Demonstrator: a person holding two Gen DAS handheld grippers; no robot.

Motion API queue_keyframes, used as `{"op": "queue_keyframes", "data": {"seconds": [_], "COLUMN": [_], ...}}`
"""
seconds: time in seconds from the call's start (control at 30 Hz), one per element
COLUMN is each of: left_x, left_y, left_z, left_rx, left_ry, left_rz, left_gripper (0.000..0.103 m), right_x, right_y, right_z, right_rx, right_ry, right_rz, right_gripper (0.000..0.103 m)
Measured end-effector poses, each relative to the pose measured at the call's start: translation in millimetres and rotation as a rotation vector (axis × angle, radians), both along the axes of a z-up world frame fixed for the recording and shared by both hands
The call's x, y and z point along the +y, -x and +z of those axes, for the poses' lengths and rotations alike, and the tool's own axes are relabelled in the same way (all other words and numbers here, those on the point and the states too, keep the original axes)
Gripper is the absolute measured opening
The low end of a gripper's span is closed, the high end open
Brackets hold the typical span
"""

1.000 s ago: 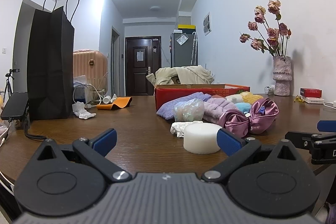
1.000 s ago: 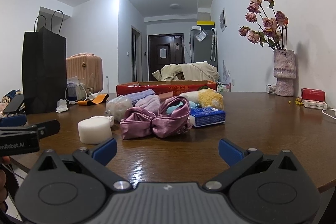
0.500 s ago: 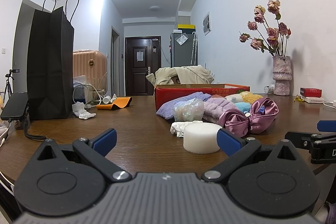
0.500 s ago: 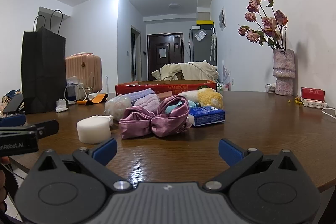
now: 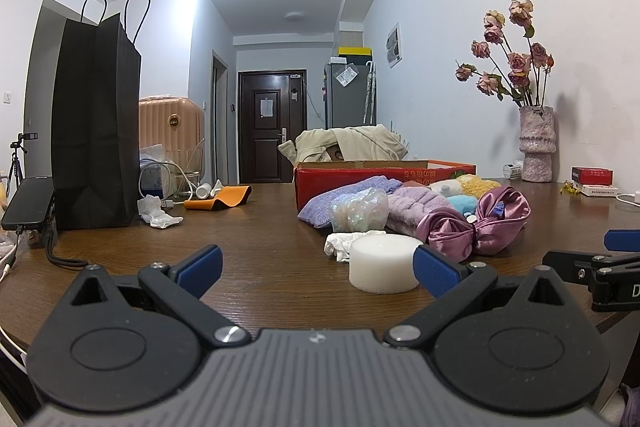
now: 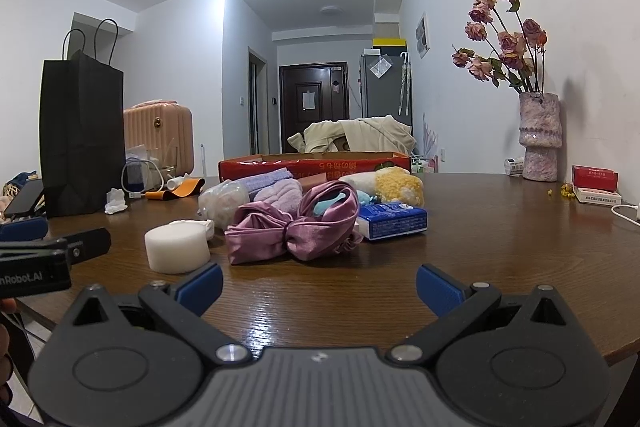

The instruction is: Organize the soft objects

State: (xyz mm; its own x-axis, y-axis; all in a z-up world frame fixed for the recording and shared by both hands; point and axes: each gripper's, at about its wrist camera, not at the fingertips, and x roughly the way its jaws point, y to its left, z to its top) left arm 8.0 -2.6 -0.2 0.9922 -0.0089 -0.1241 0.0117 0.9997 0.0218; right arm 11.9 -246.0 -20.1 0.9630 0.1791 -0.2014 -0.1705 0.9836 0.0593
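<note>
A pile of soft things lies on the brown table in front of a shallow red box (image 5: 384, 173) (image 6: 316, 167). Nearest is a white foam cylinder (image 5: 382, 263) (image 6: 177, 247), then a pink satin bow (image 5: 476, 223) (image 6: 296, 227), purple towels (image 5: 412, 205) (image 6: 276, 189), a clear bubble pouch (image 5: 358, 209), a yellow plush (image 6: 398, 187) and a blue tissue pack (image 6: 394, 223). My left gripper (image 5: 318, 265) is open and empty, just short of the foam cylinder. My right gripper (image 6: 318, 285) is open and empty, in front of the bow.
A tall black paper bag (image 5: 94, 123) stands at the left with a phone (image 5: 28, 201) and cables beside it. An orange pad (image 5: 218, 199) and crumpled tissue (image 5: 158, 215) lie behind. A vase of dried roses (image 6: 538, 135) and red boxes (image 6: 594, 179) stand at the right.
The right wrist view has shifted very slightly. Both grippers stay open and nothing on the table has moved.
</note>
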Motion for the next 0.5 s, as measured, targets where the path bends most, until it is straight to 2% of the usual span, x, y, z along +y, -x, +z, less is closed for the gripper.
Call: {"op": "queue_keyframes", "data": {"seconds": [0.5], "left_x": [0.0], "left_y": [-0.5], "left_z": [0.6], "left_rx": [-0.004], "left_ry": [-0.003], "left_rz": [0.001], "left_gripper": [0.103], "right_x": [-0.3], "right_y": [-0.1], "right_z": [0.3], "right_rx": [-0.001], "right_ry": [-0.004], "right_rz": [-0.004], "right_gripper": [0.103]}}
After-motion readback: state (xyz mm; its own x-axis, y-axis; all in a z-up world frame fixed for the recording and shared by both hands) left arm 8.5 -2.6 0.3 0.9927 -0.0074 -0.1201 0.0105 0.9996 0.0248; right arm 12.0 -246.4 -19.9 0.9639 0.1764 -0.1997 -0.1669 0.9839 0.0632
